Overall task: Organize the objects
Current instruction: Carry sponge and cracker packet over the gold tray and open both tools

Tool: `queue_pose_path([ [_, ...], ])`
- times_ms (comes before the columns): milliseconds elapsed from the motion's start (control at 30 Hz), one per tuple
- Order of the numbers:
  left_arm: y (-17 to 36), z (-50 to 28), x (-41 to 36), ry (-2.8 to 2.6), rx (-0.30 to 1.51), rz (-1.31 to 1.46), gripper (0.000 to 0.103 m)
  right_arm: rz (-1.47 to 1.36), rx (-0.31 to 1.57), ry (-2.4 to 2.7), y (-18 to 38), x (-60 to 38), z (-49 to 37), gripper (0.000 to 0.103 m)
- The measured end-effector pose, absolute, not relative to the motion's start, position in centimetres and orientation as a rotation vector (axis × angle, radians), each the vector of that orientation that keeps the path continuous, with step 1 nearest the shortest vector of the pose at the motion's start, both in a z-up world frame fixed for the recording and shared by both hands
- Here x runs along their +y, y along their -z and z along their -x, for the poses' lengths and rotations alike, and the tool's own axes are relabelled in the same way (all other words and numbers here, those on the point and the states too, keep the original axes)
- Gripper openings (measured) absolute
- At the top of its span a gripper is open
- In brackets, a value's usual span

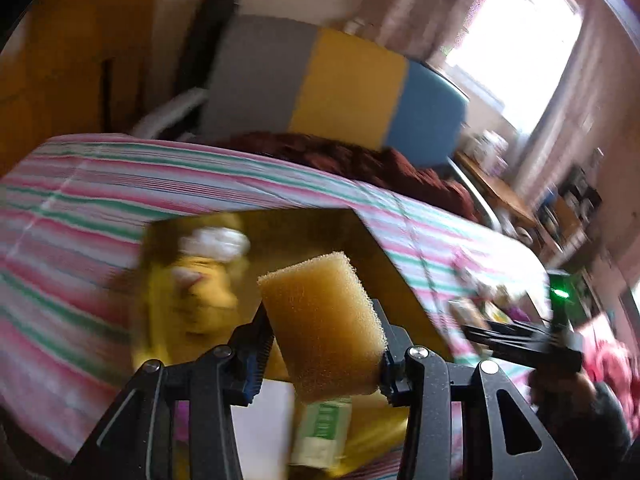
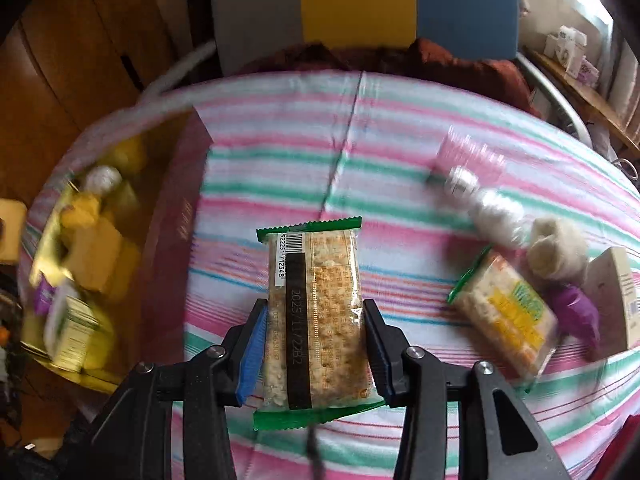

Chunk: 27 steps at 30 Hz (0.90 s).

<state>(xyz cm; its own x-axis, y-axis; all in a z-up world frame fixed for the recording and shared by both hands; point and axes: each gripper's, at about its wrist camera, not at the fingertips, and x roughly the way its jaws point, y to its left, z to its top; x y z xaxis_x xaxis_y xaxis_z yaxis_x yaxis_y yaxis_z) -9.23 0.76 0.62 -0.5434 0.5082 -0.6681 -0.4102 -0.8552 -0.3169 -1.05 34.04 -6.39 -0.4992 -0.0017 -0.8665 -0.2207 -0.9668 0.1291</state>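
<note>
Left tool (image 1: pixel 322 346) grips sponge (image 1: pixel 320 320) – right tool (image 2: pixel 314 350) grips cracker packet (image 2: pixel 316 320)

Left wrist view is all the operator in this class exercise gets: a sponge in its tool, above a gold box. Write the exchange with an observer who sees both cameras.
Operator: What is the right tool doing?
Observer: It is shut on a green-edged cracker packet.
Operator: Anything left on the striped cloth?
Observer: A second cracker packet lies flat at the right.
Operator: What is beside it?
Observer: A purple object, partly blurred.
</note>
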Motion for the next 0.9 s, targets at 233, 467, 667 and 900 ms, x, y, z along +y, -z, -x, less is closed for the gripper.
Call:
queue_pose_path([
  [233,0.2,10.2,-4.6,-2.482,-0.254,1.114,0.045,1.412,0.315,-2.78,1.3,29.6,1.5,0.045],
  [467,1.7,9.7,-2.8,-2.446,-0.161,1.133,0.047,1.548,0.266,-2.899,0.7,22.3,4.8,0.045],
  [667,3.0,11.1,-1.8,-2.447,-0.11,1.165,0.049,1.67,0.265,-2.876,2.8,18.2,8.1,0.045],
  [900,3.7,11.7,-2.8,-2.499,-0.119,1.178,0.072,1.745,0.295,-2.834,4.8,15.6,11.6,0.045],
])
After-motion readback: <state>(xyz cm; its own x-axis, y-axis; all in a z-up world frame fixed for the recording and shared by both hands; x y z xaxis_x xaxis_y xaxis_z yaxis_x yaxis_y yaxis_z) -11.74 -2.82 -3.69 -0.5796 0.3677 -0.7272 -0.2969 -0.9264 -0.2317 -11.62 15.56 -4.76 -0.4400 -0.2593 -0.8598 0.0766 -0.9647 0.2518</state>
